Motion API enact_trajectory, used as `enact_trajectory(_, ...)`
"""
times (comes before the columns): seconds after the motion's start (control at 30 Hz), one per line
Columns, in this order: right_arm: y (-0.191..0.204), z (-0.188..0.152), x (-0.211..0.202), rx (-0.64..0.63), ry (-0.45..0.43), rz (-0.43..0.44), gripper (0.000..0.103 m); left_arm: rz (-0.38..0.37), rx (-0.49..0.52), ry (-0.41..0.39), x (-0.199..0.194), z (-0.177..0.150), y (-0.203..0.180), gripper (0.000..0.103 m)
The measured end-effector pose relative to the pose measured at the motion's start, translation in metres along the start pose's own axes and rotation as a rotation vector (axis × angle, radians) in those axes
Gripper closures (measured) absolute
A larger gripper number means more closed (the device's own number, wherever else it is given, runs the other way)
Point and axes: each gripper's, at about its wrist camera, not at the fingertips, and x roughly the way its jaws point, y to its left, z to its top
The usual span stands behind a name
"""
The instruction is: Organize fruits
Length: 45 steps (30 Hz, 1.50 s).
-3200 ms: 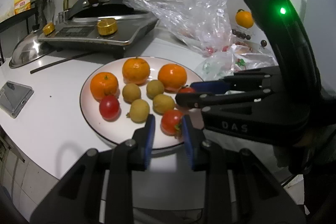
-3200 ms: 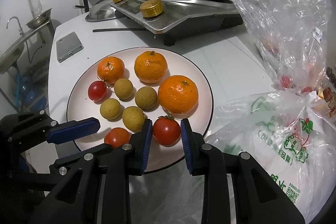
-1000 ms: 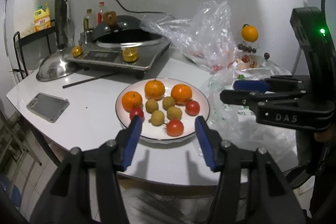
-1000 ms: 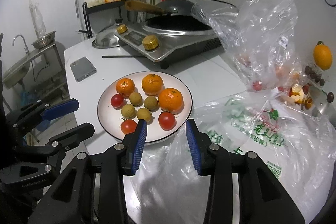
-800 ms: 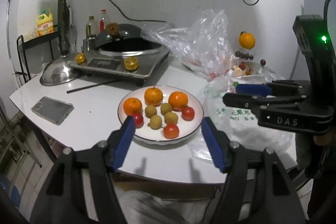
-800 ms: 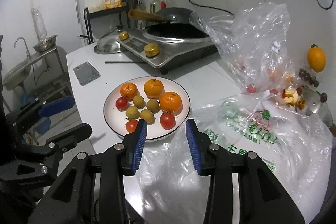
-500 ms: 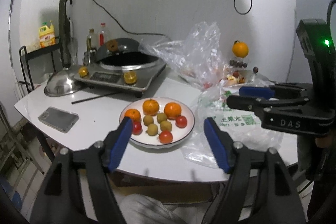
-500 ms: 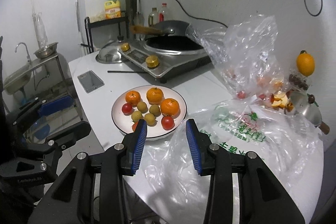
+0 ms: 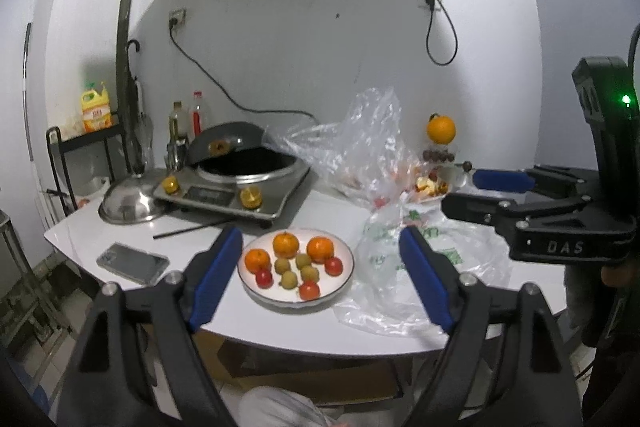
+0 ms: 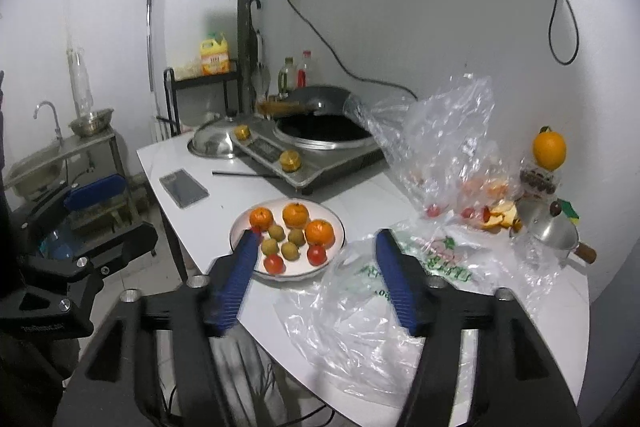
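Both tongs empty, jaws opening: left gripper (image 9: 320, 277), right gripper (image 10: 316, 277). Plate (image 9: 348, 269) of fruits (image 9: 296, 263) on table (image 9: 120, 227), plastic bag (image 9: 420, 267) at its 3 o'clock. Only right view shows sink (image 10: 36, 167); phone (image 9: 132, 263) at plate's 9 o'clock.

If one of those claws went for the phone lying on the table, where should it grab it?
Probably across the narrow width of the phone, pinching its two long edges from above. It lies flat, so only the thin sides offer a hold. Its end near the table edge has open space for the claw to come down.
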Motion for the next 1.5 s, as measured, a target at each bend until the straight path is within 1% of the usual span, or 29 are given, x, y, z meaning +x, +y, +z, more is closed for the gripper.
enact_trajectory(0.1, -0.001, 0.006, -0.013, -0.002, -0.028, -0.010, 0.036, 0.002, 0.002, -0.019, -0.008, 0.008, -0.002, 0.020)
enact_trajectory(0.13, -0.001, 0.008, -0.017, -0.003, -0.036, -0.012, 0.036, 0.005, 0.001, -0.027, -0.012, 0.011, -0.003, 0.015)
enact_trajectory(0.2, -0.001, 0.012, -0.028, -0.004, -0.058, -0.019, 0.036, 0.005, -0.002, -0.045, -0.019, 0.016, -0.003, 0.010)
enact_trajectory(0.37, -0.004, 0.023, -0.053, -0.010, -0.108, -0.035, 0.035, 0.000, -0.005, -0.087, -0.033, 0.031, -0.007, 0.009)
enact_trajectory(0.47, -0.004, 0.030, -0.068, -0.013, -0.140, -0.044, 0.029, 0.005, -0.015, -0.111, -0.040, 0.039, -0.007, 0.005)
enact_trajectory(0.53, -0.004, 0.034, -0.079, -0.017, -0.163, -0.051, 0.029, 0.020, -0.013, -0.126, -0.043, 0.044, -0.007, 0.001)
enact_trajectory(0.67, -0.004, 0.040, -0.093, -0.027, -0.190, -0.068, 0.029, 0.042, -0.006, -0.140, -0.049, 0.054, -0.007, 0.001)
enact_trajectory(0.97, -0.004, 0.054, -0.118, -0.039, -0.254, -0.096, 0.029, 0.023, 0.016, -0.204, -0.068, 0.074, -0.014, 0.001)
enact_trajectory(1.2, -0.001, 0.062, -0.130, -0.053, -0.288, -0.113, 0.029, 0.027, -0.001, -0.238, -0.078, 0.088, -0.014, 0.001)
enact_trajectory(1.5, 0.001, 0.069, -0.143, -0.054, -0.321, -0.128, 0.029, 0.030, 0.015, -0.287, -0.093, 0.104, -0.024, 0.001)
